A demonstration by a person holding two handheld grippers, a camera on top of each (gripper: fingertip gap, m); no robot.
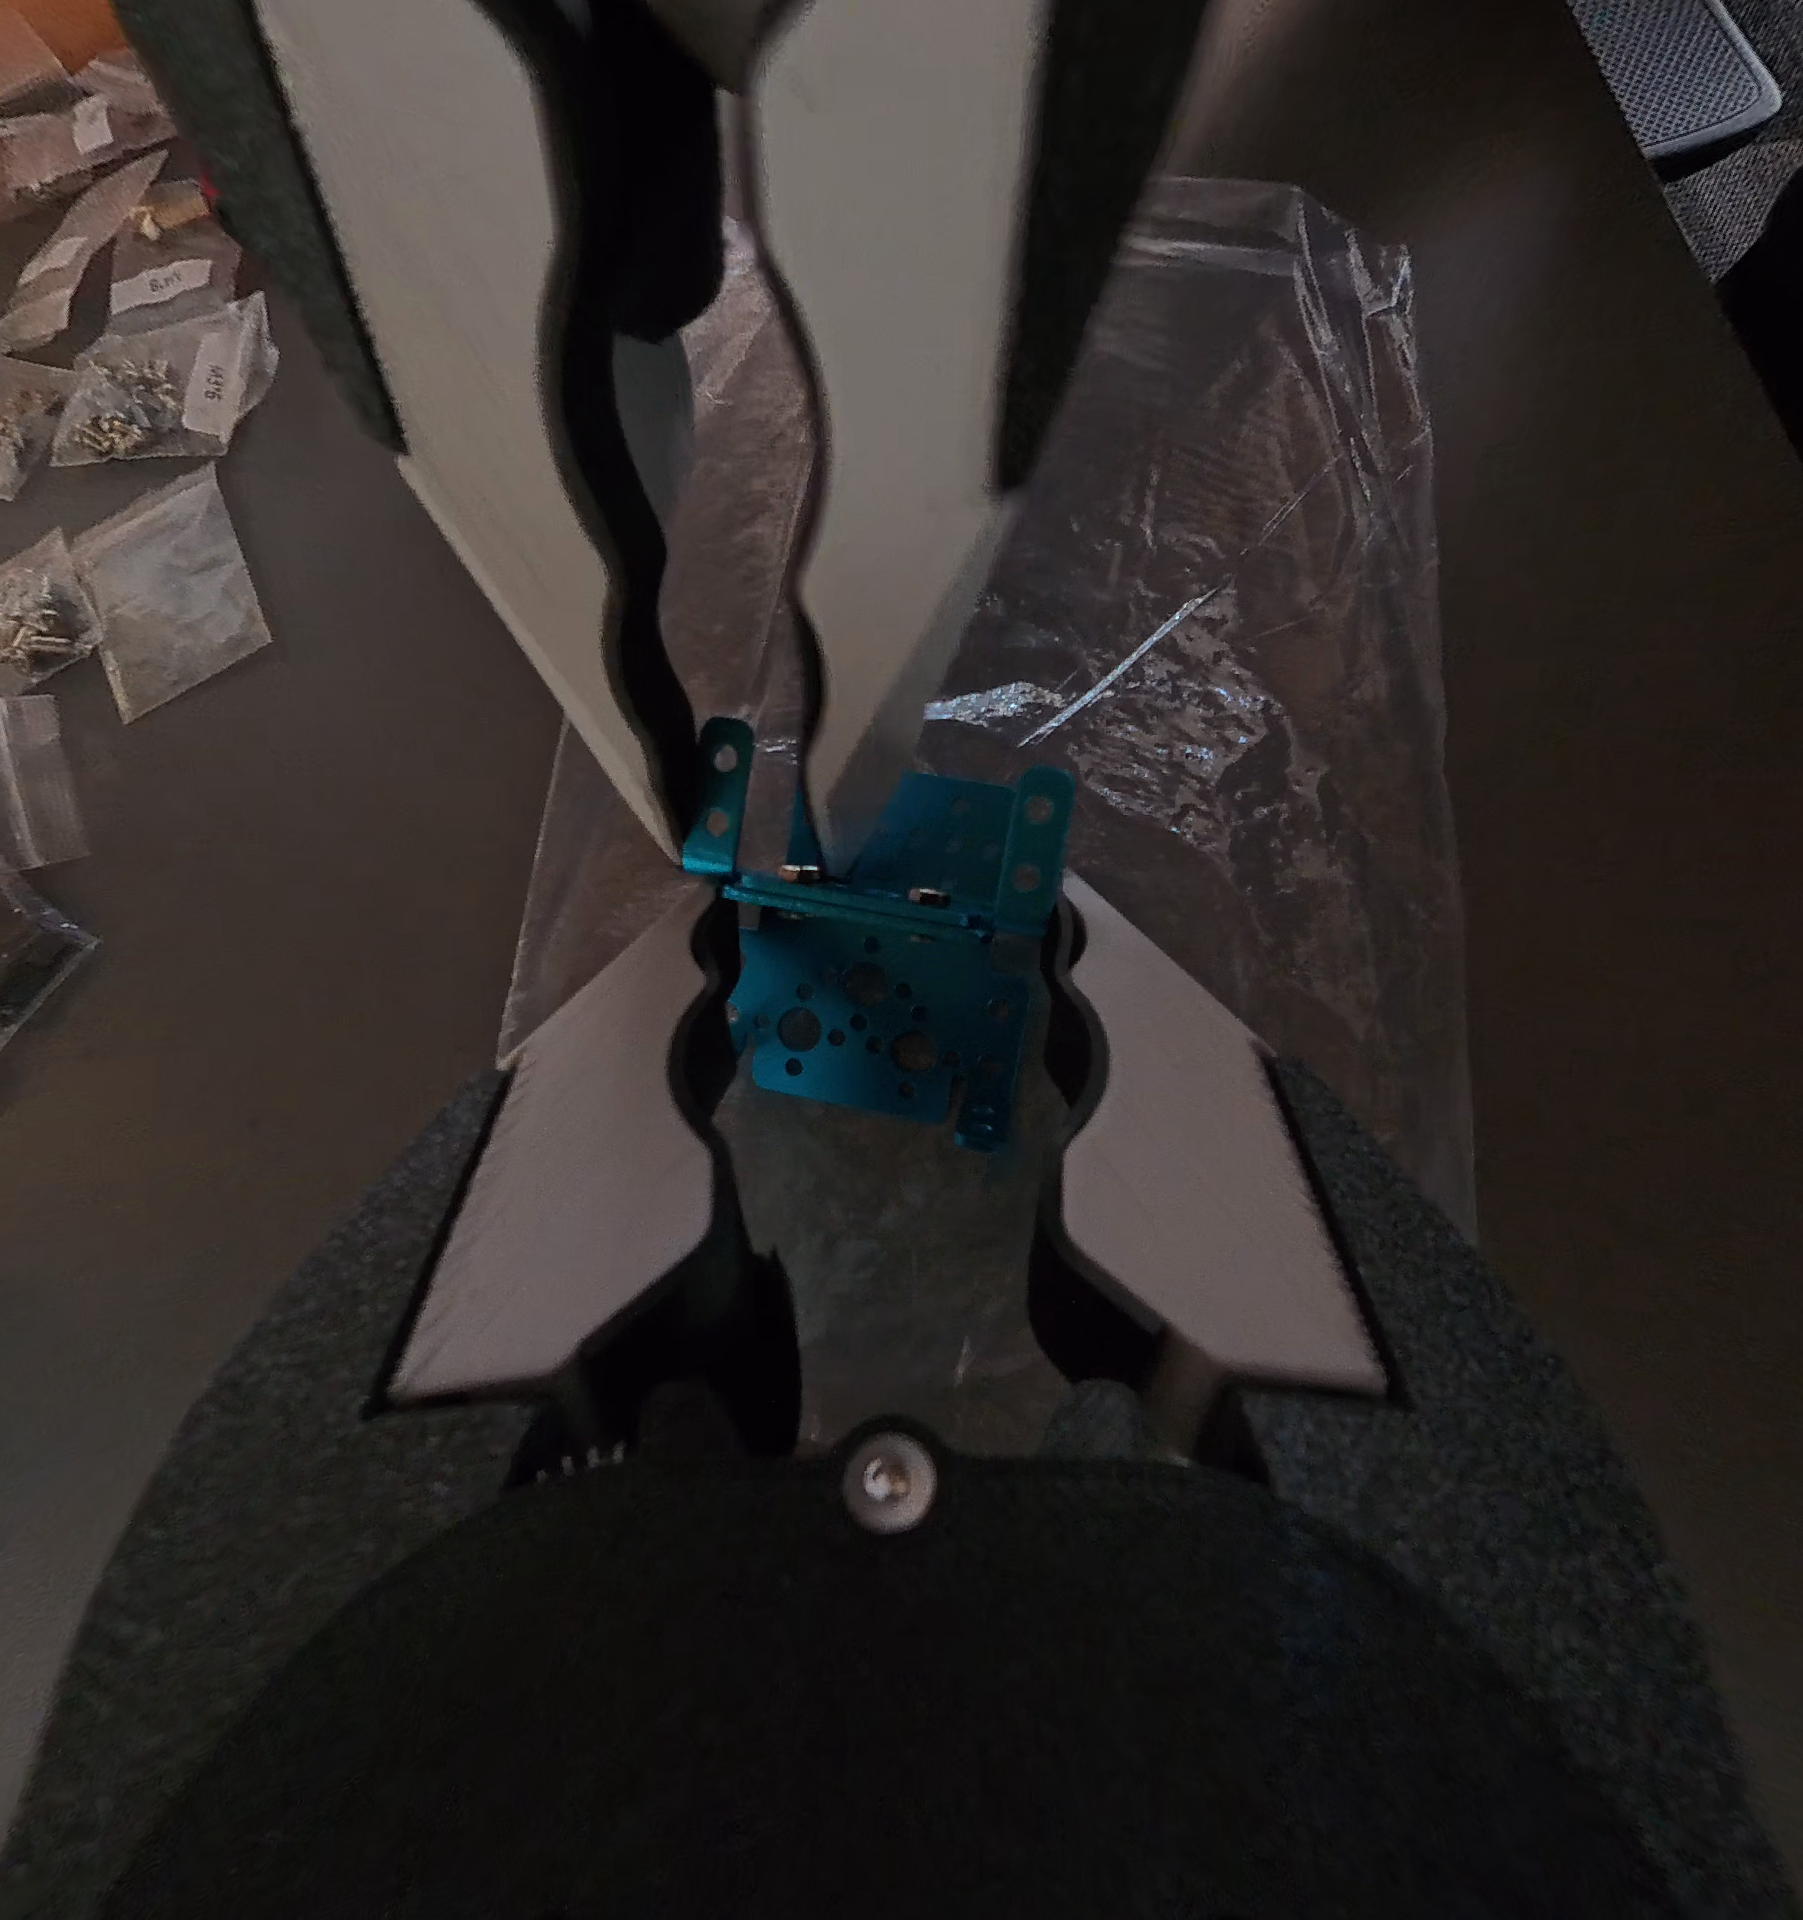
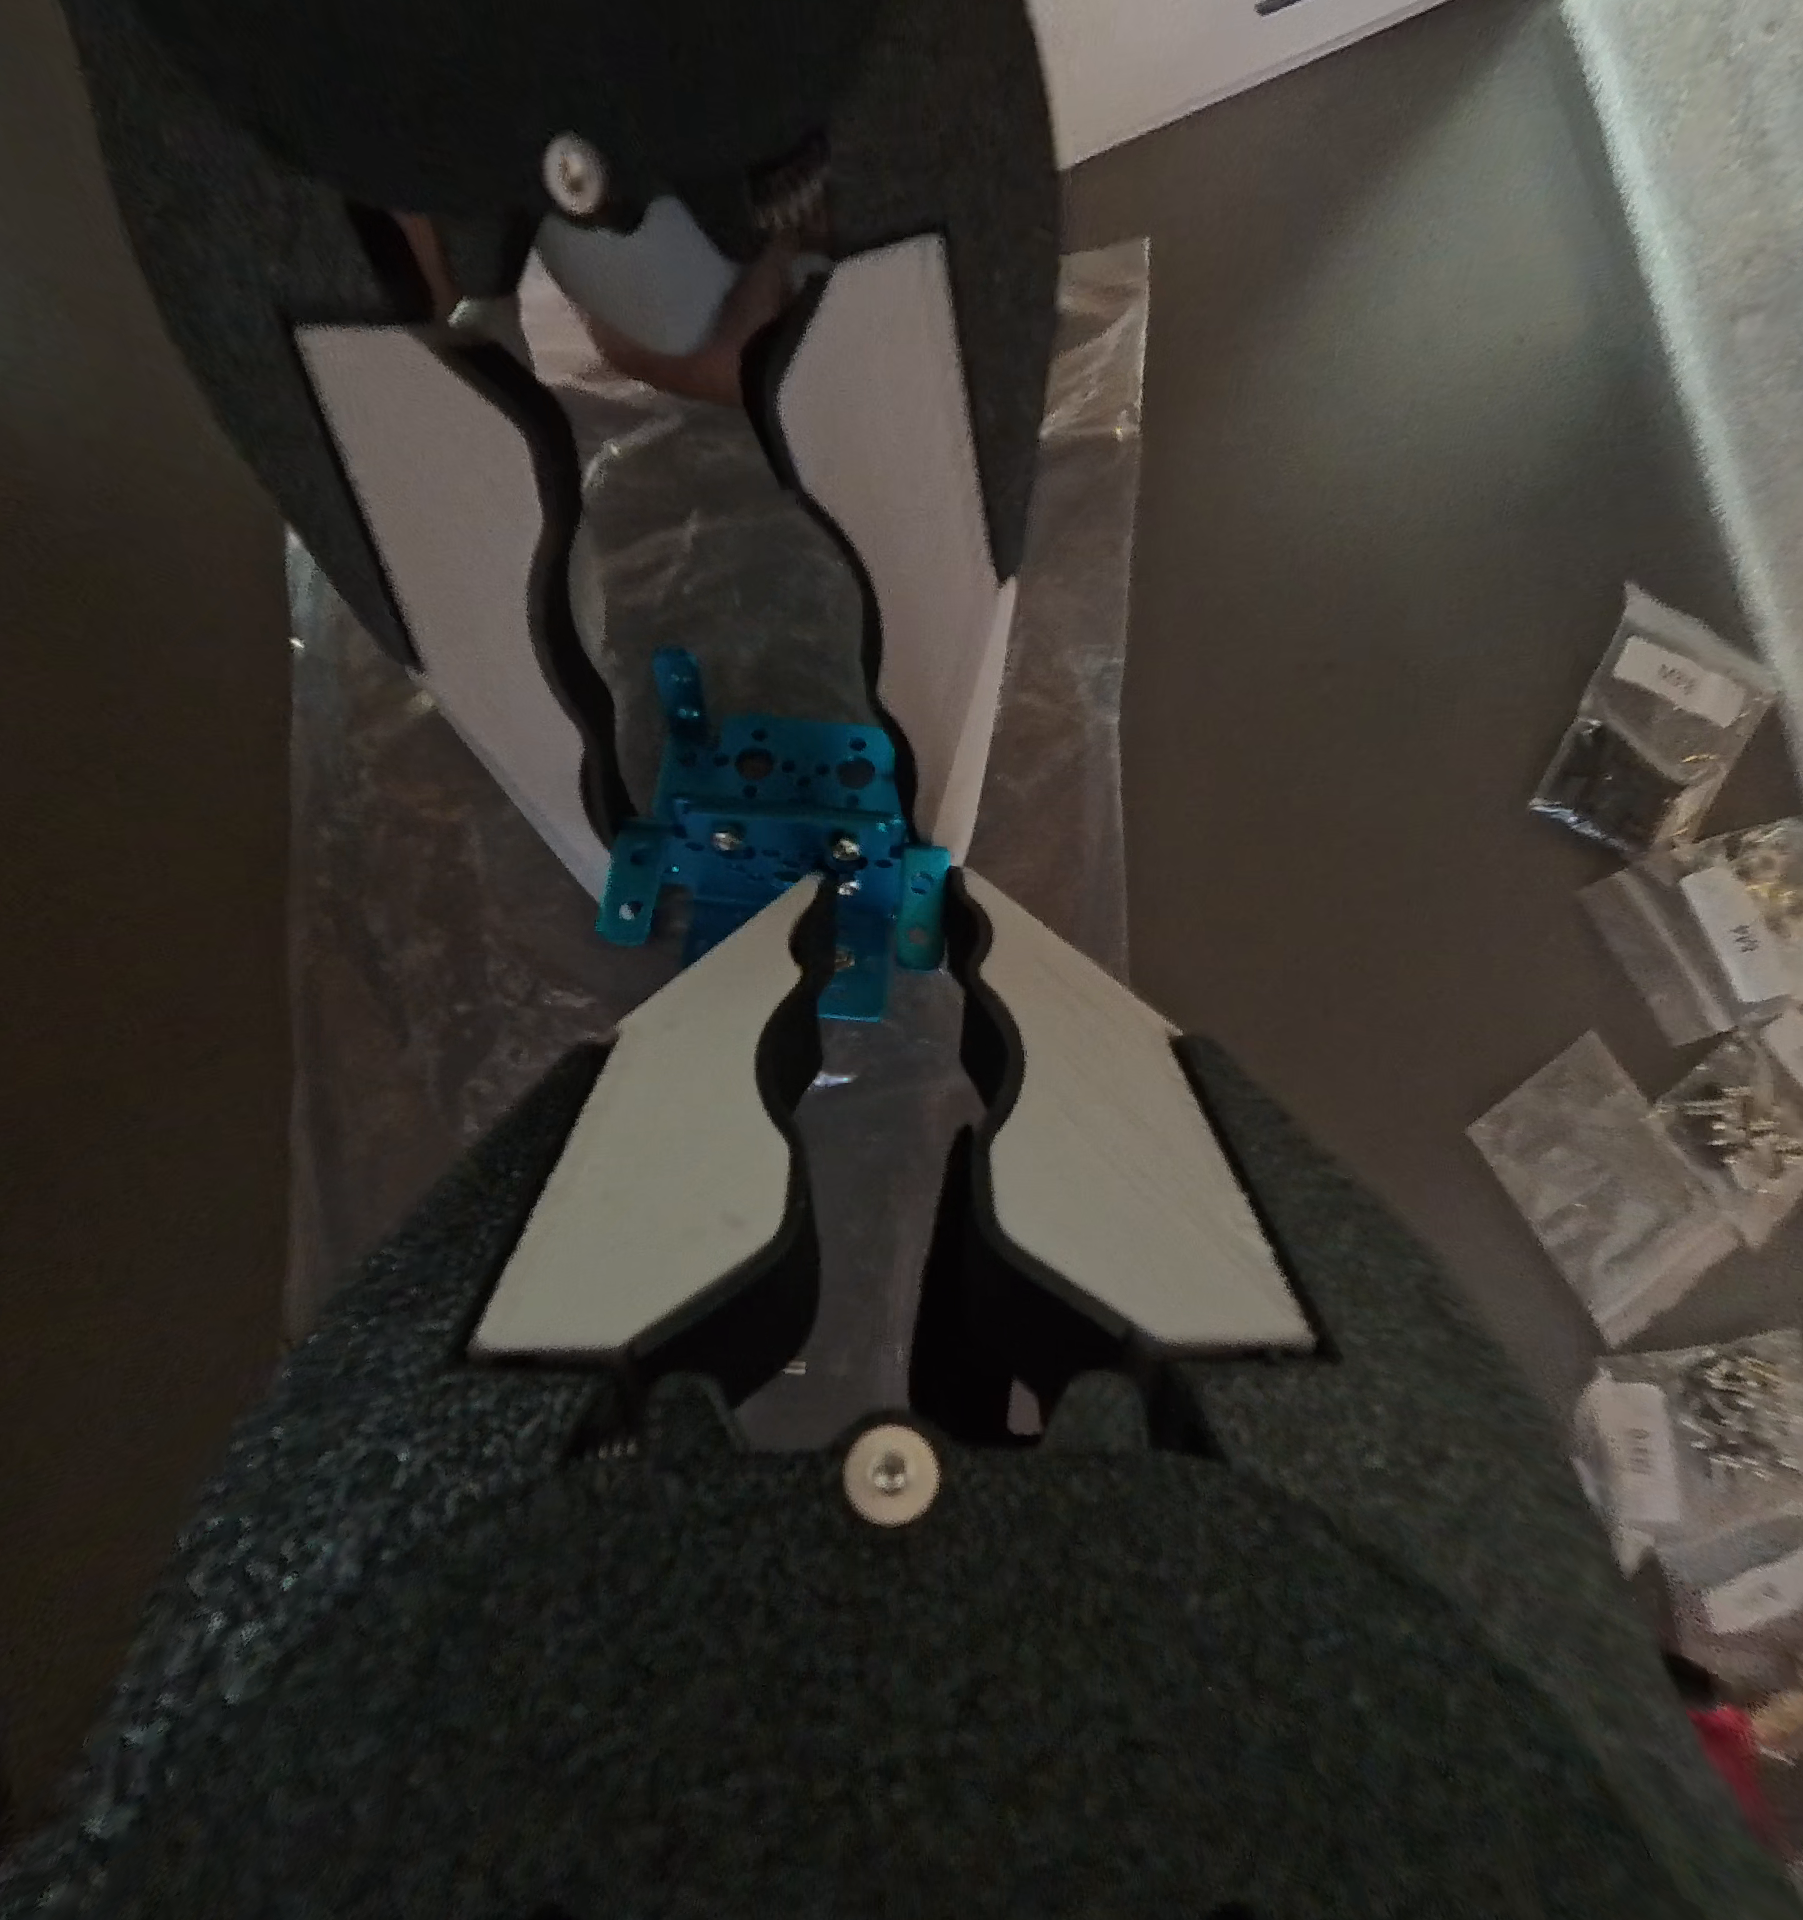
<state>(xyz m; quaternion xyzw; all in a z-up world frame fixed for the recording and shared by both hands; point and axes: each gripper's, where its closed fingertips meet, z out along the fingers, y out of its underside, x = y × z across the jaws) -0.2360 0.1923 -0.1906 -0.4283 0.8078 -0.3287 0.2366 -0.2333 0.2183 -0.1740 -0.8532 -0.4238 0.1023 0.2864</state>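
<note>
Both jaws pinch blue bracket (image 1: 876,997) above plastic sheet (image 1: 1240,623)

Bracket (image 1: 876,997): blue anodised metal, satin sheen. Sheet (image 1: 1240,623) beneath: clear, crinkled, glossy plastic. Table (image 1: 357,935): dark, matt, smooth.

A dark brown desk (image 1: 305,935) fills both views under dim light. A mesh office chair (image 1: 1686,73) stands beyond its edge on grey carpet (image 1: 1770,197). In the right wrist view a pale textured surface (image 2: 1707,260) rises beside the desk.
</note>
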